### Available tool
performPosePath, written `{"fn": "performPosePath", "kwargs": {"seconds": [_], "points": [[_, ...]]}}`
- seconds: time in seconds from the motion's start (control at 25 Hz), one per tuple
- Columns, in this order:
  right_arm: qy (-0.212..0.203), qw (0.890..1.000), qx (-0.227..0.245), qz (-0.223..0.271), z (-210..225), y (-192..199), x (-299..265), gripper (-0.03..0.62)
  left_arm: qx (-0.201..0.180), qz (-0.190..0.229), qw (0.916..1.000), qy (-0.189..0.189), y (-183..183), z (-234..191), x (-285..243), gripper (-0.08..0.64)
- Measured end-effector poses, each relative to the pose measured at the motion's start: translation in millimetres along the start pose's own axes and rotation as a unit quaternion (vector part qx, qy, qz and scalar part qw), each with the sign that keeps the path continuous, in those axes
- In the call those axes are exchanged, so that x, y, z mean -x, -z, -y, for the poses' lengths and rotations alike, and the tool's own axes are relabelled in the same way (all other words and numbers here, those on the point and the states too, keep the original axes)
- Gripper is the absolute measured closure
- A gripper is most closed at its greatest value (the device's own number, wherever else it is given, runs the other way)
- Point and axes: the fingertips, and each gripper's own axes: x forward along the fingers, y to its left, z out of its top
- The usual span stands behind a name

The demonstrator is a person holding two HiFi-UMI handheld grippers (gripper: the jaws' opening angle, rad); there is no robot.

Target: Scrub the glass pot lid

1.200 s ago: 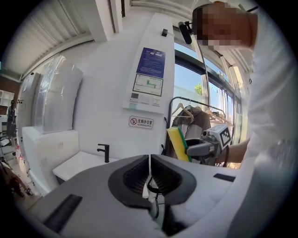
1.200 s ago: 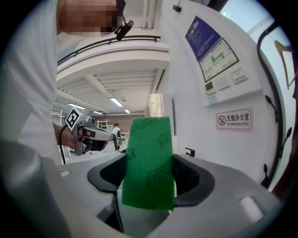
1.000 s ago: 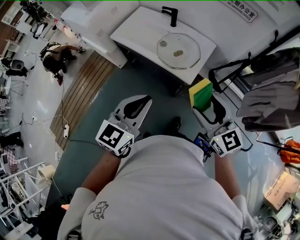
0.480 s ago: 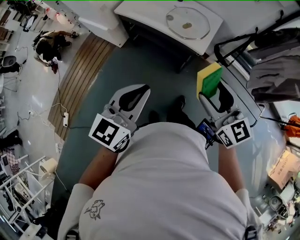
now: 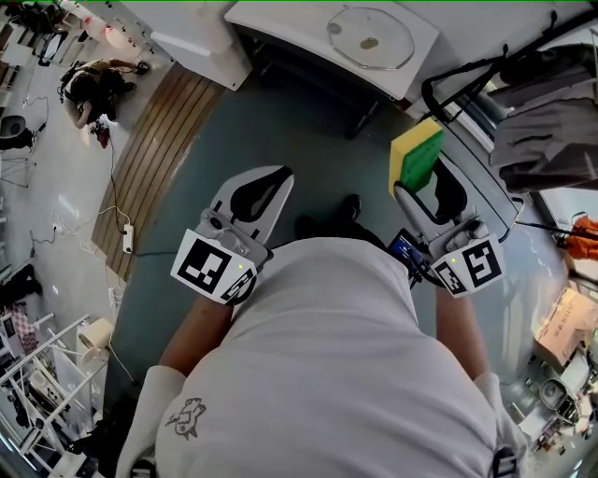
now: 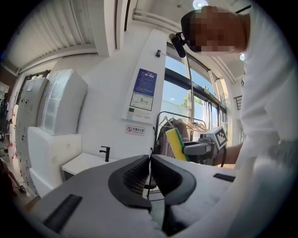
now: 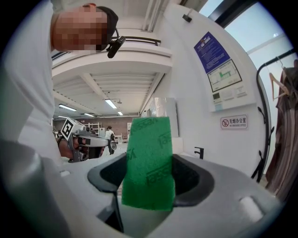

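I carried the yellow-and-green rectangular scrubbing sponge (image 5: 416, 154) upright in the right tool (image 5: 422, 179). Its jaws were clamped on the sponge's near end, so most of the green scouring face stayed free for the lid. The left tool (image 5: 280, 177) was pinched almost shut with nothing in it. I judged it was kept empty to steady the lid once I got there.

The round clear glass pot lid (image 5: 371, 37) lay flat on the white desk (image 5: 280, 21) at the far side, well apart from both tools. They hung about level over the grey-green floor (image 5: 280, 121), so scrubbing had not begun.

Against a second earlier, the desk and lid had slid to the far edge of the head view. The black tap (image 6: 105, 152) had dropped out of that view, and both tools sat further forward, their grips unchanged.
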Motion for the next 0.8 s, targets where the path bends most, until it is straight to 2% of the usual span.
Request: {"fn": "performPosePath", "kwargs": {"seconds": [0.8], "points": [[-0.013,1.0,0.017,0.003,-37.1,-3.3,8.1,0.293,0.006,0.01,0.9999,0.011,0.6,20.3,17.9,0.548]]}}
